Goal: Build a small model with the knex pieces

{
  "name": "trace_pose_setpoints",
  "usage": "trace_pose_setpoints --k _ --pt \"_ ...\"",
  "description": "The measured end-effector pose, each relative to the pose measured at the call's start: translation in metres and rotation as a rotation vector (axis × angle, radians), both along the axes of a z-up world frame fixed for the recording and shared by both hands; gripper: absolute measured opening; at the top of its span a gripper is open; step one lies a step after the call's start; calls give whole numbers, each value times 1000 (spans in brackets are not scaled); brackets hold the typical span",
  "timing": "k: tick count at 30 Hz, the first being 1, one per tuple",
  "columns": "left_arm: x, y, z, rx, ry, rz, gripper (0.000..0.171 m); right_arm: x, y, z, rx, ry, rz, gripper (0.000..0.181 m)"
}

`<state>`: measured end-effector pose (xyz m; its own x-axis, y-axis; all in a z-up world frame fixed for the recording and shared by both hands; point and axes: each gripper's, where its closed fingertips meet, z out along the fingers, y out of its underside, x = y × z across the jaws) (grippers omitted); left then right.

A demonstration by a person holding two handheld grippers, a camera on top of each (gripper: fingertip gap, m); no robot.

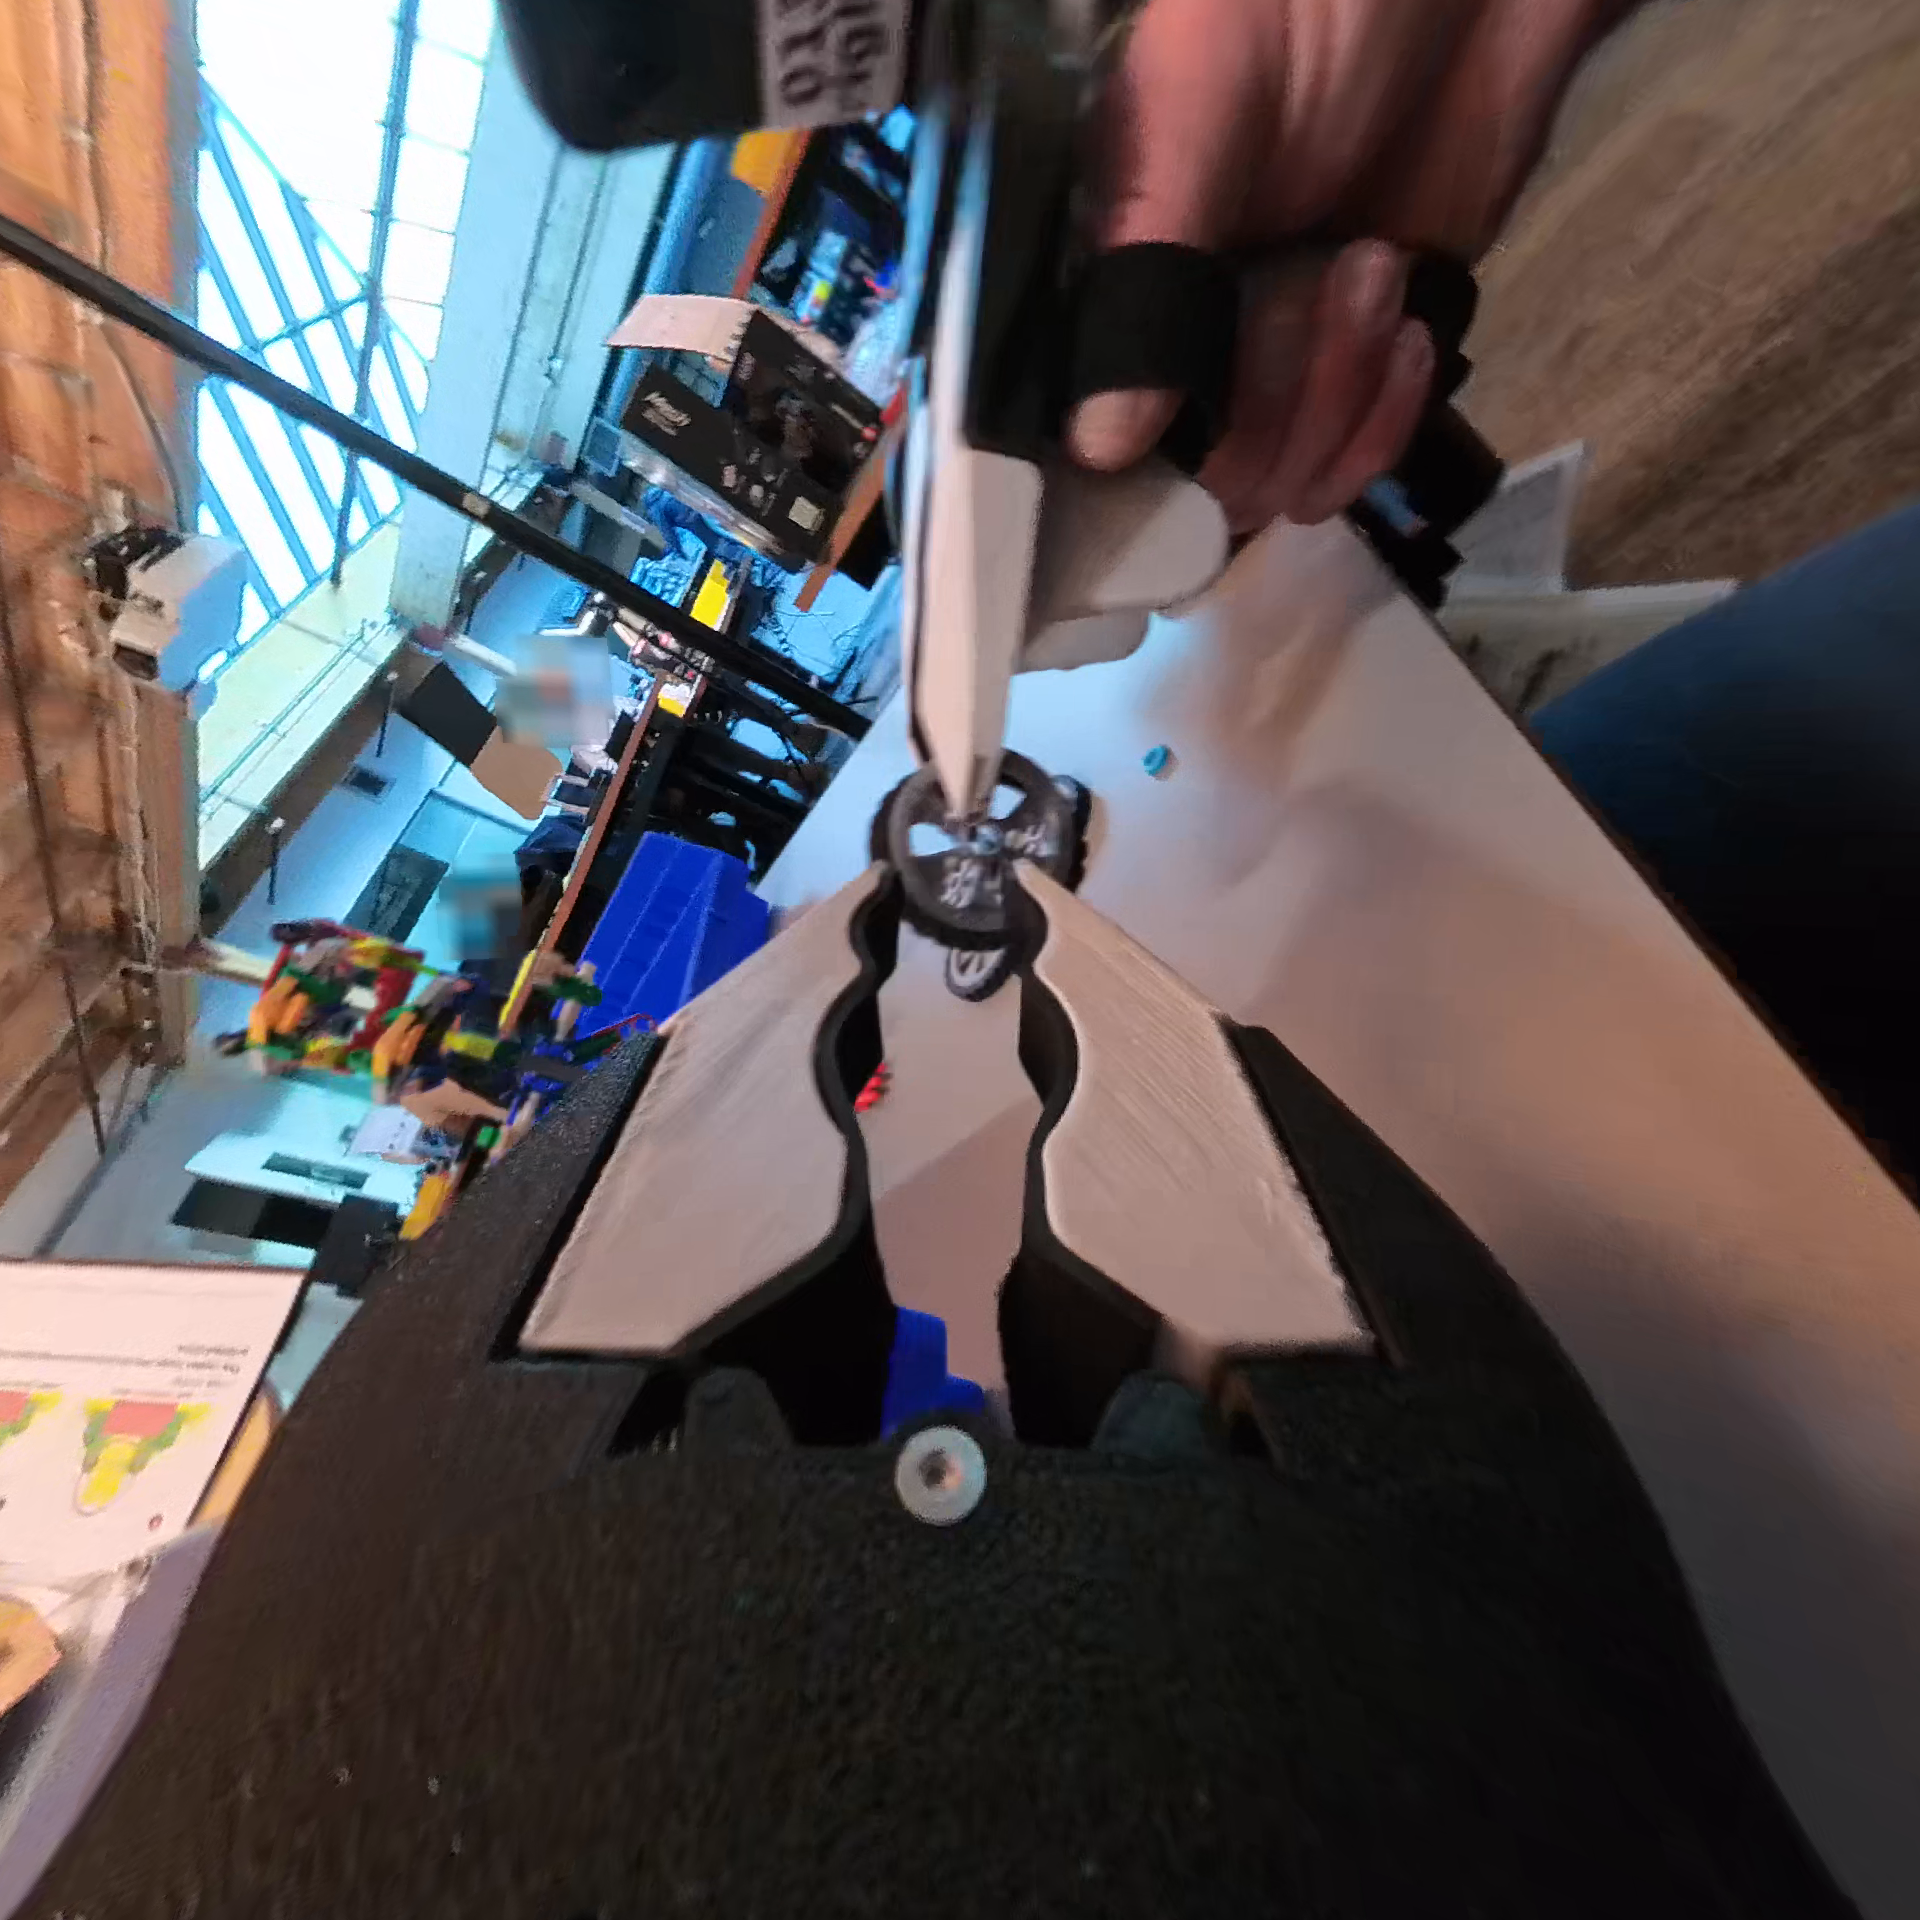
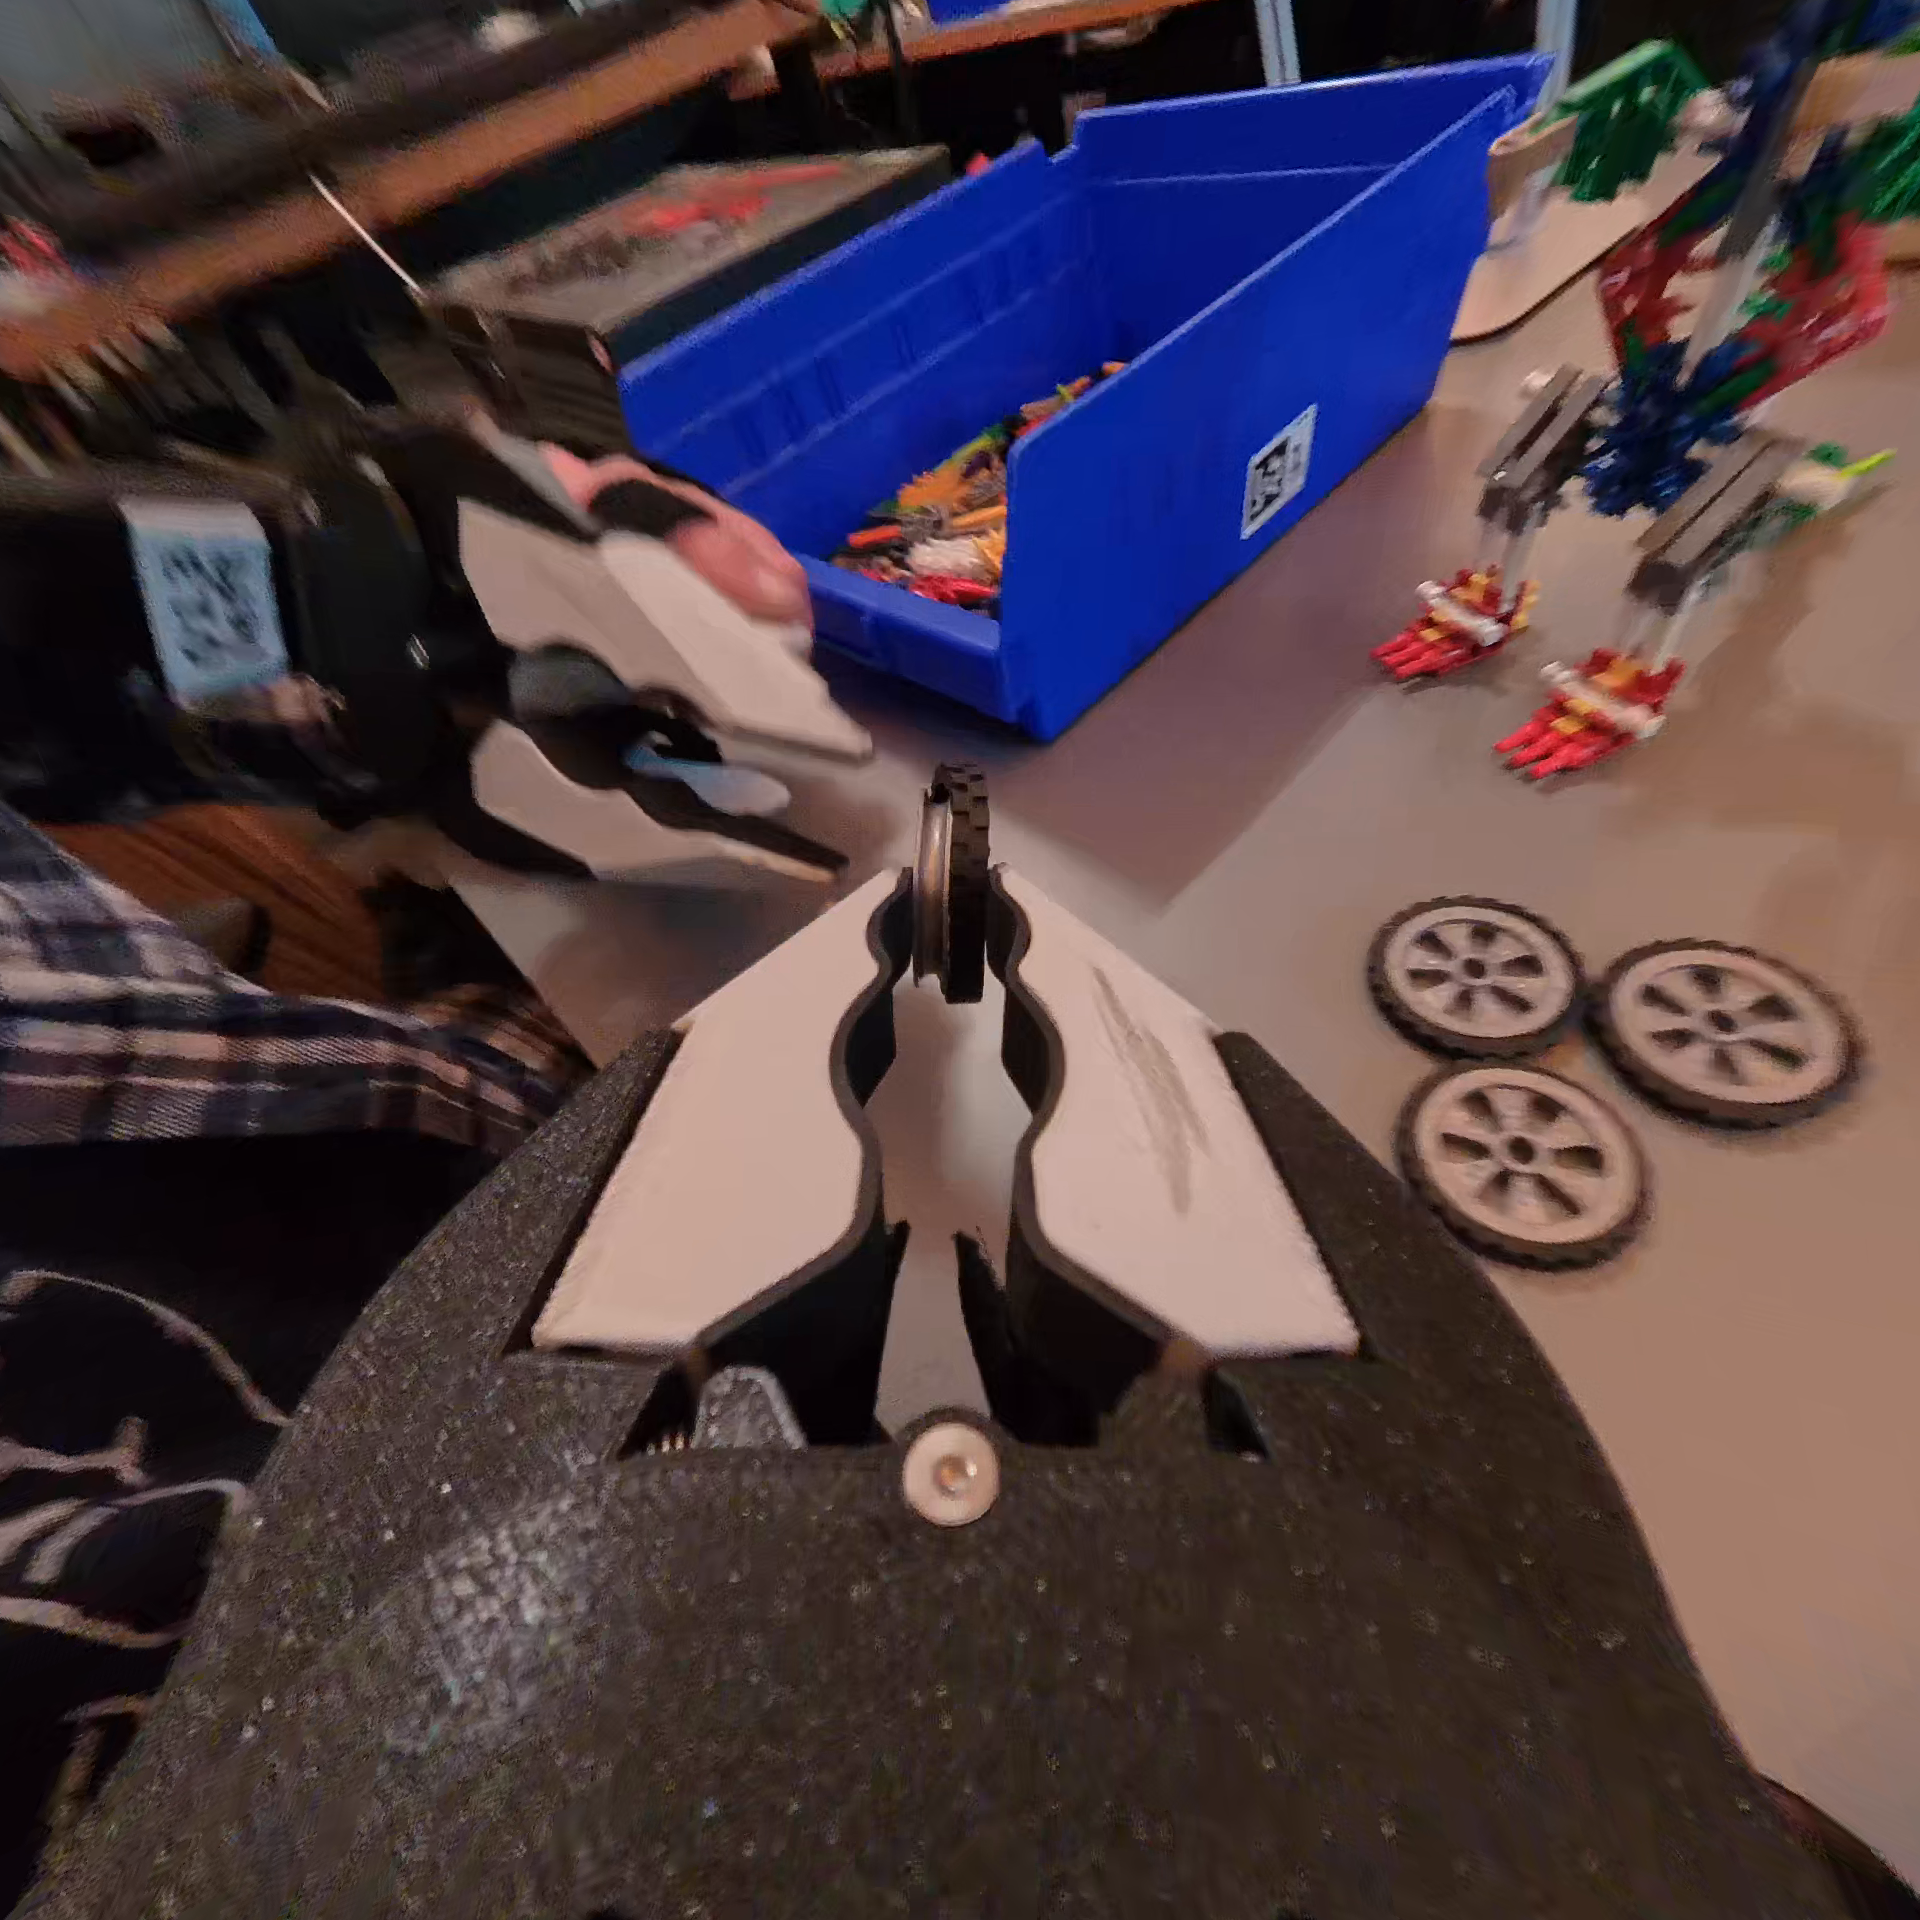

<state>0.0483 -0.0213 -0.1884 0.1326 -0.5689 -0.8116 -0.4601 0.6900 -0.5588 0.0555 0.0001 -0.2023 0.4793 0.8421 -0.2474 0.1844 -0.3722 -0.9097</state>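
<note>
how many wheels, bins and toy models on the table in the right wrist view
Wheels: 4, one shut in the right gripper, held on edge, and three lying flat
Blue bins: 1
Toy models: 1
Total: 6

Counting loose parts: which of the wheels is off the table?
The wheel pinched edge-on in the right tongs; the other three wheels lie flat on the table.

Blue bin (image 2: 1132, 520) of mixed coloured pieces on table (image 2: 1247, 810); three loose wheels (image 2: 1522, 1164) near; rod-built model (image 2: 1704, 416) beyond.
</note>
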Motion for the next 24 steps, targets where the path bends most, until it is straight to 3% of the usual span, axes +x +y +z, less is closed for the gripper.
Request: trace_pose_setpoints --k 4,7,9,11,16,20,24 --pt "-2 13 6 -130 -66 51 39 1 -5 -3 166 -165 32 12" --pt "1 10 -2 -247 -57 17 43 -4 -15 -3 248 -219 94 12" --pt "5 2 -11 -359 -32 -30 41 -7 -20 -1 286 -217 124 12" --pt "7 -9 -14 -451 -27 -100 26 -10 -24 2 307 -198 148 12" --pt "5 -12 -10 -509 -52 -144 12 -9 -28 7 340 -190 175 12" --pt "4 -14 -10 -444 -34 -154 10 -10 -31 5 354 -218 199 14" --pt "4 -15 -21 -93 115 -115 8 -7 -38 -10 341 -308 257 16"
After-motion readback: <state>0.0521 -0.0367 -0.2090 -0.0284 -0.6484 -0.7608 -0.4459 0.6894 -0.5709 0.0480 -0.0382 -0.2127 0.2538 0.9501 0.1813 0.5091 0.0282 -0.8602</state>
